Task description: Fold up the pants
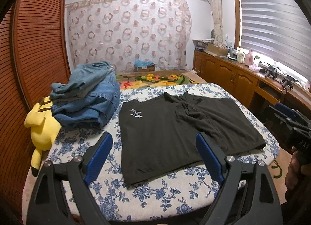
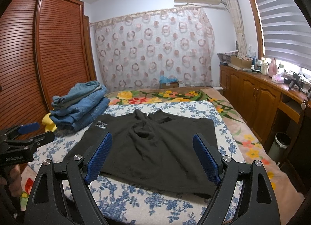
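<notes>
**Inspector:** State the position of the garment.

**Operator:** The black pants (image 1: 175,131) lie spread flat on the blue-flowered cover (image 1: 155,192) of the bed, a small white logo (image 1: 135,114) showing toward their left side. The upper middle of the cloth is bunched into a few wrinkles. In my right wrist view the same pants (image 2: 155,147) fill the centre of the cover (image 2: 136,203).

**Inspector:** And your grippers?

**Operator:** The left gripper (image 1: 154,158) is released, its blue pads spread wide, one over the cover and one over the near edge of the pants. It grasps nothing. The right gripper (image 2: 152,156) is likewise spread wide and empty, hovering above the near part of the pants. I cannot tell whether either pad touches the cloth.

**Inspector:** Anything else on the bed?

**Operator:** A stack of folded jeans (image 1: 87,96) sits at the far left corner of the cover, just beside the pants but apart from them. A yellow plush toy (image 1: 41,127) lies at the left edge of the bed, against the jeans. Beyond the cover lies a bright floral blanket (image 1: 155,79).

**Inspector:** Surroundings?

**Operator:** A louvred wooden wardrobe (image 1: 38,40) stands to the left; a wooden cabinet (image 2: 252,96) with bottles and oddments runs along the right beneath the window blind (image 2: 285,26). A hand (image 1: 295,170) holding the right gripper shows at the right edge of my left wrist view.
</notes>
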Demonstrator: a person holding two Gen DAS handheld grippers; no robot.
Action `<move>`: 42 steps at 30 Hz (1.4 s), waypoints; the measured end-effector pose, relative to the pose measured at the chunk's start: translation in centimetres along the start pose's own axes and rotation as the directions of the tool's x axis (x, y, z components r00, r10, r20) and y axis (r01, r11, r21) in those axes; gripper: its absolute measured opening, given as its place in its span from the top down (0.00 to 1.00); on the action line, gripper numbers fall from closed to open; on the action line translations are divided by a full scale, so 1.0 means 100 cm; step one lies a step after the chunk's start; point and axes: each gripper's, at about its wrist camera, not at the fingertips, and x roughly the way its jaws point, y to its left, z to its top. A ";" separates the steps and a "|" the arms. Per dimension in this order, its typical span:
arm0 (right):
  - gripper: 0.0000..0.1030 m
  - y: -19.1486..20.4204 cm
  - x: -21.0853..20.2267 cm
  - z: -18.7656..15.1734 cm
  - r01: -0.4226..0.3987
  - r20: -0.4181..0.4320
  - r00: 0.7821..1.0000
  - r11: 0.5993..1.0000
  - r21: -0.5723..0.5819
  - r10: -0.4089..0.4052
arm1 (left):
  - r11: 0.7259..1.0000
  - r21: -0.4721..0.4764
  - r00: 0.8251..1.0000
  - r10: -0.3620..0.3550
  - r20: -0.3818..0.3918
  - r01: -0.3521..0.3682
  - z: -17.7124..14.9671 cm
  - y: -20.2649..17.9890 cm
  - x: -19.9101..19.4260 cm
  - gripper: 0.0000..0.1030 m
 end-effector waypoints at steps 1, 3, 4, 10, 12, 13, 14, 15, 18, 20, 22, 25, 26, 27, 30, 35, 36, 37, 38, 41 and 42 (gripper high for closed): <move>0.16 -0.001 0.003 0.002 0.003 -0.003 1.000 1.000 -0.002 -0.003 | 1.000 0.006 1.000 -0.005 -0.009 0.006 -0.002 0.001 0.006 0.15; 0.16 -0.010 0.012 0.005 0.008 -0.014 1.000 1.000 -0.006 -0.008 | 1.000 0.022 1.000 -0.018 -0.020 0.018 -0.003 0.004 0.019 0.15; 0.16 -0.013 0.013 0.005 0.009 -0.017 1.000 1.000 -0.007 -0.009 | 0.999 0.026 1.000 -0.020 -0.024 0.020 -0.002 0.004 0.024 0.15; 0.16 -0.022 0.032 0.003 0.024 -0.032 0.999 0.999 -0.028 -0.025 | 0.997 0.044 0.997 -0.057 -0.052 0.059 0.001 0.006 0.052 0.15; 0.16 -0.026 0.035 0.004 0.026 -0.034 0.999 0.999 -0.031 -0.027 | 0.995 0.067 0.995 -0.071 -0.064 0.075 0.002 0.003 0.062 0.15; 0.16 -0.027 0.035 0.003 0.027 -0.035 0.999 0.999 -0.030 -0.028 | 0.994 0.080 0.995 -0.075 -0.068 0.080 0.002 0.001 0.066 0.15; 0.16 -0.029 0.039 0.004 0.028 -0.037 0.999 0.999 -0.032 -0.030 | 0.992 0.093 0.994 -0.081 -0.073 0.088 0.002 -0.002 0.071 0.14; 0.16 -0.032 0.040 0.004 0.028 -0.039 0.999 0.999 -0.032 -0.029 | 0.990 0.101 0.993 -0.088 -0.079 0.096 0.003 -0.004 0.075 0.15; 0.16 -0.043 0.051 0.005 0.037 -0.050 0.998 0.998 -0.045 -0.040 | 0.984 0.115 0.986 -0.121 -0.111 0.134 0.004 -0.012 0.091 0.15; 0.16 -0.051 0.053 0.004 0.039 -0.055 0.998 0.998 -0.046 -0.041 | 0.980 0.126 0.982 -0.138 -0.126 0.154 0.005 -0.019 0.100 0.15; 0.16 -0.060 0.058 0.004 0.047 -0.064 0.997 0.997 -0.053 -0.051 | 0.975 0.142 0.979 -0.151 -0.134 0.170 0.007 -0.027 0.106 0.15; 0.17 -0.073 0.071 0.004 0.041 -0.105 0.993 0.996 -0.075 -0.048 | 0.967 0.162 0.973 -0.175 -0.148 0.198 0.010 -0.038 0.114 0.15; 0.18 -0.075 0.075 0.004 0.044 -0.114 0.992 0.996 -0.081 -0.053 | 0.963 0.173 0.972 -0.179 -0.152 0.205 0.012 -0.042 0.117 0.15; 0.18 -0.079 0.079 0.003 0.048 -0.122 0.991 0.995 -0.087 -0.058 | 0.961 0.180 0.971 -0.182 -0.153 0.208 0.013 -0.045 0.118 0.15; 0.22 -0.094 0.095 0.003 0.037 -0.167 0.985 0.995 -0.098 -0.053 | 0.954 0.192 0.966 -0.199 -0.166 0.230 0.018 -0.054 0.125 0.15; 0.33 -0.112 0.119 0.006 0.010 -0.234 0.971 0.994 -0.112 -0.036 | 0.949 0.187 0.958 -0.220 -0.184 0.254 0.027 -0.064 0.138 0.15; 0.36 -0.118 0.127 0.008 0.003 -0.250 0.968 0.994 -0.111 -0.031 | 0.948 0.188 0.957 -0.222 -0.187 0.256 0.028 -0.065 0.140 0.15; 0.40 -0.122 0.130 0.009 0.003 -0.258 0.966 0.994 -0.110 -0.031 | 0.947 0.190 0.956 -0.223 -0.190 0.258 0.029 -0.067 0.142 0.15; 0.41 -0.126 0.136 0.010 0.004 -0.270 0.962 0.994 -0.107 -0.033 | 0.947 0.190 0.955 -0.224 -0.193 0.260 0.030 -0.069 0.145 0.15; 0.49 -0.144 0.155 0.015 0.007 -0.311 0.950 0.997 -0.083 -0.032 | 0.947 0.180 0.951 -0.229 -0.207 0.267 0.030 -0.071 0.153 0.15; 0.53 -0.148 0.160 0.015 0.009 -0.319 0.947 0.997 -0.074 -0.032 | 0.947 0.174 0.949 -0.232 -0.213 0.270 0.030 -0.071 0.156 0.15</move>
